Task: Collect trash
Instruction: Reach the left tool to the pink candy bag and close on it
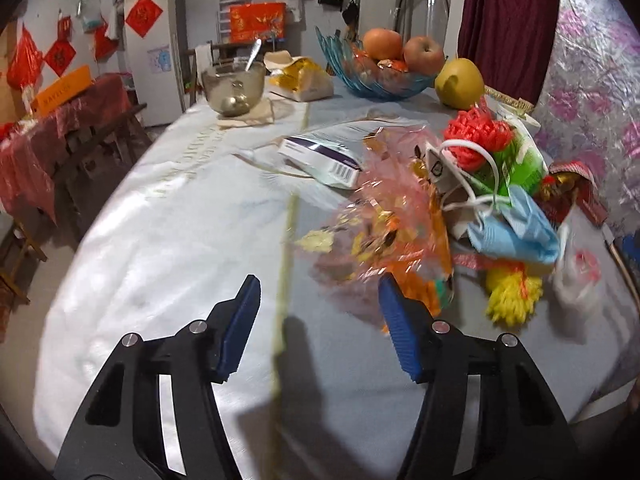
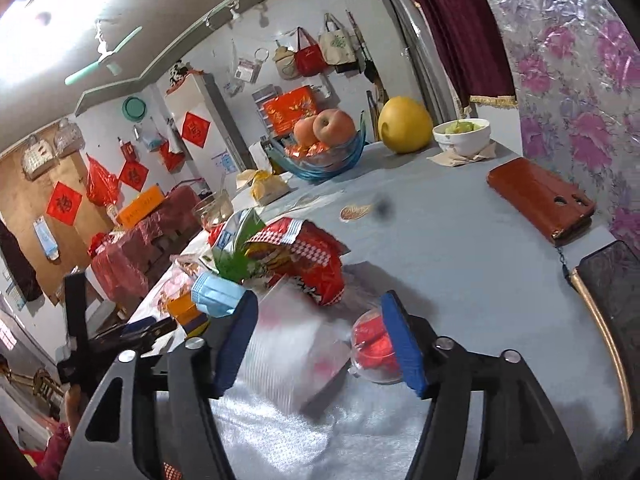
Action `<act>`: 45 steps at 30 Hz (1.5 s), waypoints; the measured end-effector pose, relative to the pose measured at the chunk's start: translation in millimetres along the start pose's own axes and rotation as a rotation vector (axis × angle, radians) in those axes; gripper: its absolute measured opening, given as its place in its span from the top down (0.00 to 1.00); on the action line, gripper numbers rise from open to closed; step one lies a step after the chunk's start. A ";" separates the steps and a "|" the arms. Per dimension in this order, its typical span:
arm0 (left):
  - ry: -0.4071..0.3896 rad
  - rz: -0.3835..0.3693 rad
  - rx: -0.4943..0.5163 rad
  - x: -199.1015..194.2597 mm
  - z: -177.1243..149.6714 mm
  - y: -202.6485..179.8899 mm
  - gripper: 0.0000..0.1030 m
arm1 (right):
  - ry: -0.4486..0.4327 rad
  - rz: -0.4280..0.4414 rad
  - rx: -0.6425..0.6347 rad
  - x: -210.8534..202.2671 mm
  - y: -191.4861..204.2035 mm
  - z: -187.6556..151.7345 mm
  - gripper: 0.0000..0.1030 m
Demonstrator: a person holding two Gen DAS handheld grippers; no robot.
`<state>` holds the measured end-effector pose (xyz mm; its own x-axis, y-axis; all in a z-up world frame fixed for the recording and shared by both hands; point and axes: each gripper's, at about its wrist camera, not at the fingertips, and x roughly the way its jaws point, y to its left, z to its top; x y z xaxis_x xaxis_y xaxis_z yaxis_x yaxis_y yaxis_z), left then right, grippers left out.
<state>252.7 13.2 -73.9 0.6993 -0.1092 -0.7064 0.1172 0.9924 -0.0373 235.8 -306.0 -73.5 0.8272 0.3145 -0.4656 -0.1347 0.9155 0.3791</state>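
lying flat, red snack bag (image 2: 298, 258) mouth facing upper-left.

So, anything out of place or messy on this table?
Yes. Trash is heaped at one side of the table: a blue mask, red mesh, a crumpled pink wrapper and a torn red snack bag. The fruit bowl stands tidy.

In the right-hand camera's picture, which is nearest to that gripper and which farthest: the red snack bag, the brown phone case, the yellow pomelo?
From the right gripper:
1. Red crinkled snack bag, just ahead, centre.
2. Brown leather phone case, farther, right side.
3. Round yellow pomelo, farthest, at the table's back end.
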 end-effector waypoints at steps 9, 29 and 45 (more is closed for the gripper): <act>-0.066 -0.055 -0.015 -15.4 29.7 -1.1 0.21 | 0.015 0.013 0.015 3.9 -1.2 -1.3 0.37; -0.037 -0.201 -0.097 21.3 76.9 -17.2 0.17 | 0.043 0.012 0.049 14.7 -9.8 -5.2 0.35; -0.040 -0.073 -0.151 -9.9 30.1 58.5 0.22 | 0.029 0.021 0.060 9.7 -13.7 -0.5 0.35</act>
<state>273.9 70.7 -47.8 0.7204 -0.1803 -0.6697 0.0636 0.9787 -0.1950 245.4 -315.4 -83.6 0.8085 0.3415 -0.4793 -0.1182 0.8921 0.4362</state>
